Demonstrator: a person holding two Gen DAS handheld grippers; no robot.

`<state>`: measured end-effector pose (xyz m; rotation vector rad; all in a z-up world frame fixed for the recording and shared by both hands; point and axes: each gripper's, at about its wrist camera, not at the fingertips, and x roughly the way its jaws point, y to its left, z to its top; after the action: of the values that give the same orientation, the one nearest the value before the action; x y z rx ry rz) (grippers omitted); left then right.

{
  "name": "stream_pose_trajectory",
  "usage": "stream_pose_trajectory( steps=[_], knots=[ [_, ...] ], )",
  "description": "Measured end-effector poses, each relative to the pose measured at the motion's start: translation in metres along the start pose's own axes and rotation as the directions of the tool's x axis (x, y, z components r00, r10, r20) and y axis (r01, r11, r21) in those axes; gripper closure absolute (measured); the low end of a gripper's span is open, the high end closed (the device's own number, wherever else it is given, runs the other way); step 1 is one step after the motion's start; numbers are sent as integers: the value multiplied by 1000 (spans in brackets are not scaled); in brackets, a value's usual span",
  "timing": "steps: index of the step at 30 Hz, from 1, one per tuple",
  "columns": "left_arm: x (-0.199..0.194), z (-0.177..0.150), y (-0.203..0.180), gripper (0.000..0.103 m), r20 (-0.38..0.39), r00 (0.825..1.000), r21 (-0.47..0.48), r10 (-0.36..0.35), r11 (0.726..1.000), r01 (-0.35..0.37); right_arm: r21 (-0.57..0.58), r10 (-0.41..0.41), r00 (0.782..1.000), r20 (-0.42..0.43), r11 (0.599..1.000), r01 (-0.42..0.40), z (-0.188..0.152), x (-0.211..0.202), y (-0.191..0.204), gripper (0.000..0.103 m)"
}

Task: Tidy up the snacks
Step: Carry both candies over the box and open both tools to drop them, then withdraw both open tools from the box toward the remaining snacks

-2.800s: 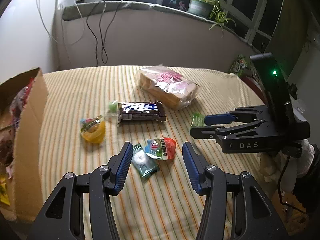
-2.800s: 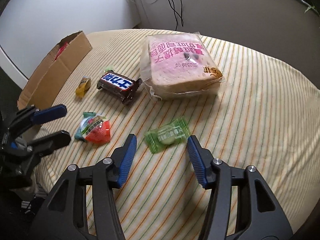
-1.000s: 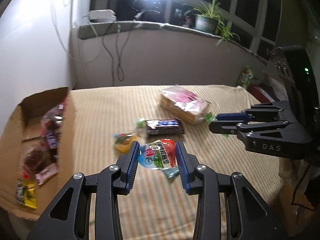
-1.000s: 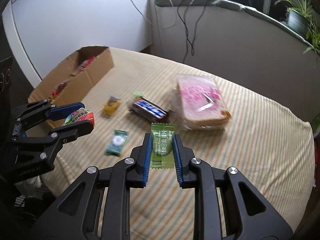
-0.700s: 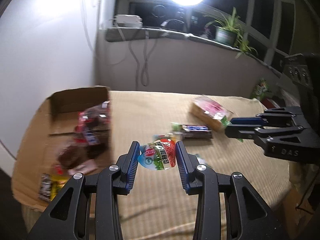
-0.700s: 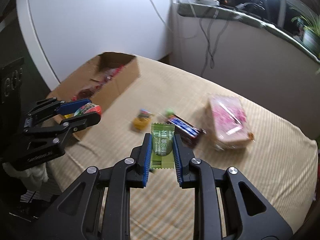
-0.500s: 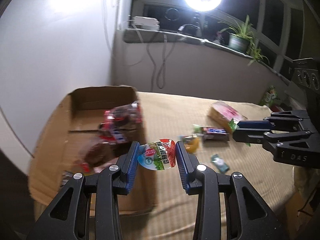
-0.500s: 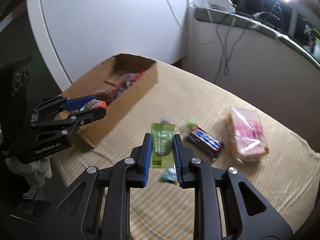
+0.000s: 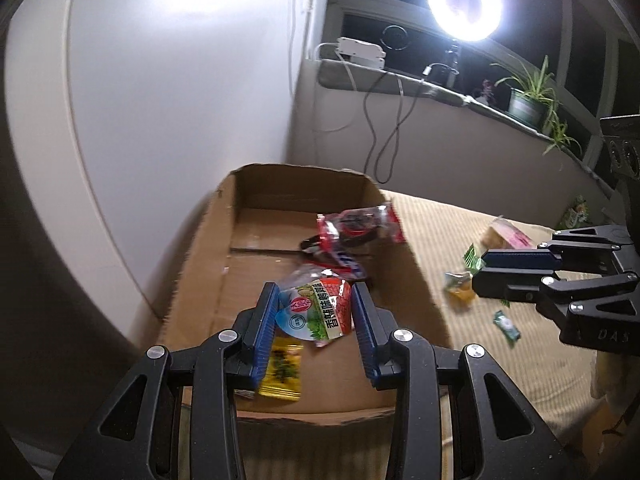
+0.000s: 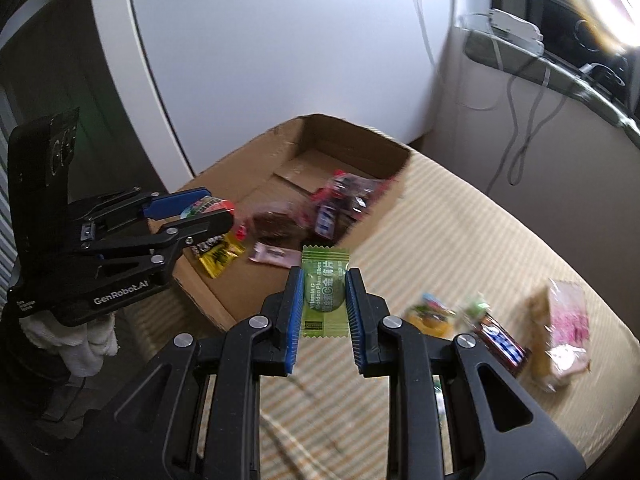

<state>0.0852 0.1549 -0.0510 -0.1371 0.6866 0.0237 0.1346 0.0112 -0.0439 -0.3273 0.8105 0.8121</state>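
Left gripper (image 9: 315, 312) is pinching a red-and-white jelly cup (image 9: 316, 312) between its blue pads, holding it above the near part of the open cardboard box (image 9: 200, 256). Right gripper (image 10: 320, 300) is clamping a green plum candy (image 10: 324, 292) by its sides, upright in the jaws, above the striped tablecloth (image 10: 460, 224) just beside the box's near corner. Inside the box are lying a yellow packet (image 9: 282, 368), a pale pink sachet (image 10: 272, 255) and red-wrapped snacks (image 9: 356, 228) further in. On the cloth beyond are sitting a yellow jelly cup (image 10: 430, 316), a dark chocolate bar (image 10: 500, 344) and a bagged bread slice (image 10: 564, 332), all blurred. A small green sweet (image 9: 506, 325) is lying near the right gripper's jaws. A ring light (image 9: 464, 4) is glaring on the far sill.
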Motion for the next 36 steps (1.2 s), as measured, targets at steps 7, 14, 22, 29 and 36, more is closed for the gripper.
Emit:
stream_pose_trajectory(
  steps=[7,14,22,29,36],
  knots=[
    [3,-1,15,68,-6,1000,-21,21,1000,-21,-34,33,999,-25,999,-34,12,23,19,81],
    [7,-1,19,66,-8,1000,-25,24,999,-24,-52,50,998,-49,997,-52,16,37,26,81],
    [8,2,22,54,-3,999,-31,42,999,-42,-69,33,999,-24,997,-35,16,35,27,47],
    [7,2,22,54,-2,999,-38,37,999,-37,-45,7,1000,13,999,-7,14,20,15,34],
    [2,3,13,54,9,1000,-32,24,999,-24,8,-24,999,22,1000,24,4,5,-10,25]
  ],
)
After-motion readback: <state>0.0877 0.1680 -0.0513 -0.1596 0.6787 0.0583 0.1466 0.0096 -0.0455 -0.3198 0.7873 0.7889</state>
